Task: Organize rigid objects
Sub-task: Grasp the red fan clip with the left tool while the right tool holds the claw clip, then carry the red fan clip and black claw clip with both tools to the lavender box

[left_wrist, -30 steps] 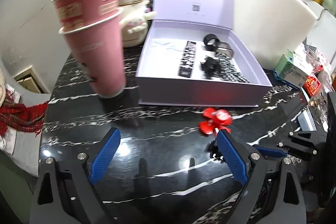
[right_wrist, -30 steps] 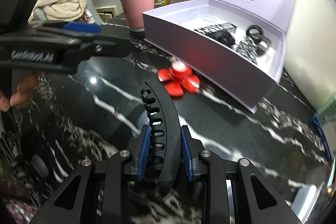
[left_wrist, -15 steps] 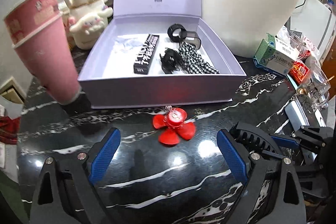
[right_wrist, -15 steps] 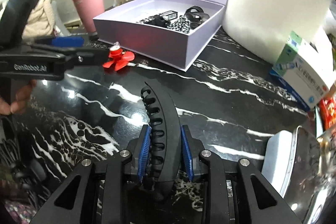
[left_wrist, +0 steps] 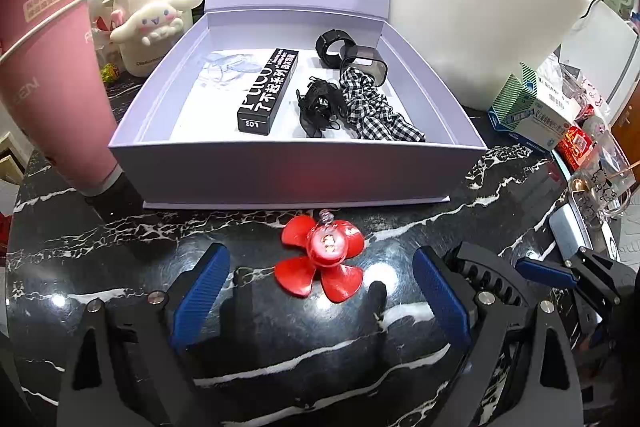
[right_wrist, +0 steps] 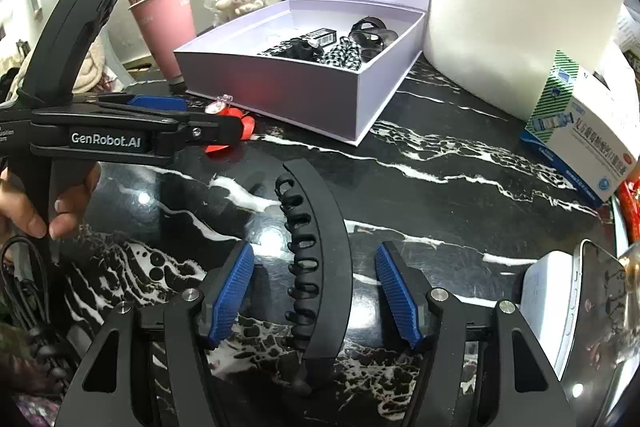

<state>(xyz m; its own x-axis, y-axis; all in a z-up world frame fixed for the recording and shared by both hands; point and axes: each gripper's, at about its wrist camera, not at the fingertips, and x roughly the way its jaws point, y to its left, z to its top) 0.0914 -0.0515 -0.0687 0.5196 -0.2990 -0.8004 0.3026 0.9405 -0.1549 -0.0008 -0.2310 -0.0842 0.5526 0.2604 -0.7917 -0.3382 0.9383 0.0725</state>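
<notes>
Lying on the black marble table [right_wrist: 460, 195] at lower centre of the right wrist view, the black hair claw [right_wrist: 320, 267] sits between the right gripper [right_wrist: 316, 291] pads, whose jaws have just been opening and no longer press it. The left gripper [left_wrist: 320, 291] stands spread wide around the red flower clip [left_wrist: 322, 259], just below the open lavender box [left_wrist: 280, 167].

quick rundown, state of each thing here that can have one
lavender box: lid up, open
left gripper: open, straddling the red flower clip, not touching
right gripper: jaws just opened, pads clear of the black hair claw between them
black hair claw: closed, lying on the marble table
pink cups: stacked, upright
</notes>
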